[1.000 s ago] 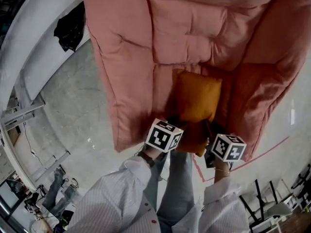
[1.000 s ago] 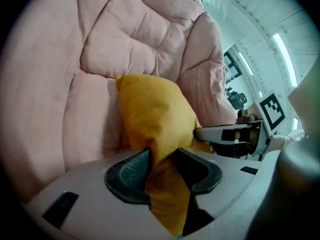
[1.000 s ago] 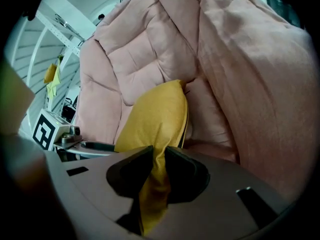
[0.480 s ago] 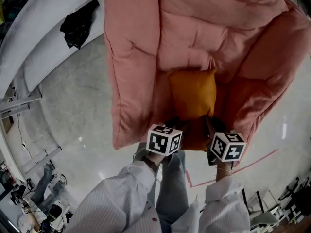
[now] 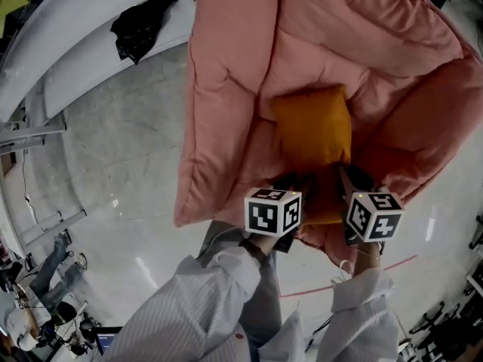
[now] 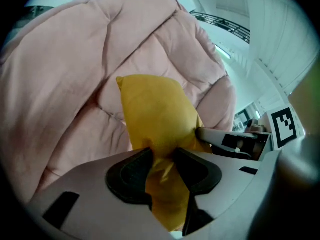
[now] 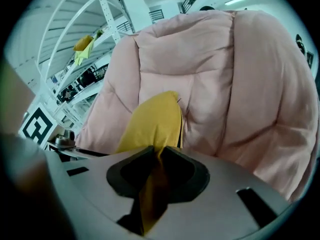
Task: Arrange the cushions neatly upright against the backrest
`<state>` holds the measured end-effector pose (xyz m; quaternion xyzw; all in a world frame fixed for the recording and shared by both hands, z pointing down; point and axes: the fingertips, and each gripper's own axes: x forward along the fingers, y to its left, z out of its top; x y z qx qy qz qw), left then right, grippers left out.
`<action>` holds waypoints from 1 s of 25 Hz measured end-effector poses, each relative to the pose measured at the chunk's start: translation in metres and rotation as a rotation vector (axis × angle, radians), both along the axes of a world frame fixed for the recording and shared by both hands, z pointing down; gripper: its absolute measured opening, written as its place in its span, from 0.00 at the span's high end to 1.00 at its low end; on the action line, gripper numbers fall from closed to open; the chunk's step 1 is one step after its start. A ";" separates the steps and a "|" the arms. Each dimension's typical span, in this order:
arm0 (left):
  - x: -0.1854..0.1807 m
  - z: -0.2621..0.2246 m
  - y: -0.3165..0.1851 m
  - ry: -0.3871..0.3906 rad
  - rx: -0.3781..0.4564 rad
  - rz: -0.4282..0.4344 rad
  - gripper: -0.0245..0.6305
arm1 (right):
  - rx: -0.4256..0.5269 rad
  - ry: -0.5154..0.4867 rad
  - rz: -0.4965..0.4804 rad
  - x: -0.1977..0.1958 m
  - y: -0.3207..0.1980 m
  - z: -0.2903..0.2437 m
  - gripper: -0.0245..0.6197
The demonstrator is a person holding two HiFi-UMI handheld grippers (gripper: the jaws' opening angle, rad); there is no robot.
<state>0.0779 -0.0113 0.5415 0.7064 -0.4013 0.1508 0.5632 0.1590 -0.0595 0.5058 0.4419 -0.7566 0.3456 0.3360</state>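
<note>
- Left gripper (image 6: 162, 156) — jaws pinched on the orange cushion (image 6: 155, 119) at its near left corner, with fabric bunched between the pads.
- Right gripper (image 7: 159, 156) — jaws nipped on the same cushion's near right corner, with a thin fold caught between them.
- The cushion reaches away from both grippers into the pink chair (image 5: 226, 89), between its arms, with its far end at the padded back.
- Whether that end touches the padding I cannot tell.

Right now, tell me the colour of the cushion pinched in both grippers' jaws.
The cushion is plain mustard yellow, clearest in the left gripper view.
</note>
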 end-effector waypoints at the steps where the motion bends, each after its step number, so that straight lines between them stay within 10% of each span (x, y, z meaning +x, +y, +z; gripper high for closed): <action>1: 0.001 -0.002 -0.004 0.007 0.000 -0.026 0.70 | 0.002 0.006 -0.020 0.000 -0.006 -0.002 0.84; 16: 0.012 -0.009 0.003 0.096 -0.039 -0.315 0.71 | 0.126 0.117 -0.500 -0.030 -0.022 -0.024 0.85; 25: 0.006 -0.004 -0.026 0.022 0.023 -0.244 0.71 | 0.189 0.138 -0.656 -0.052 -0.053 -0.022 0.85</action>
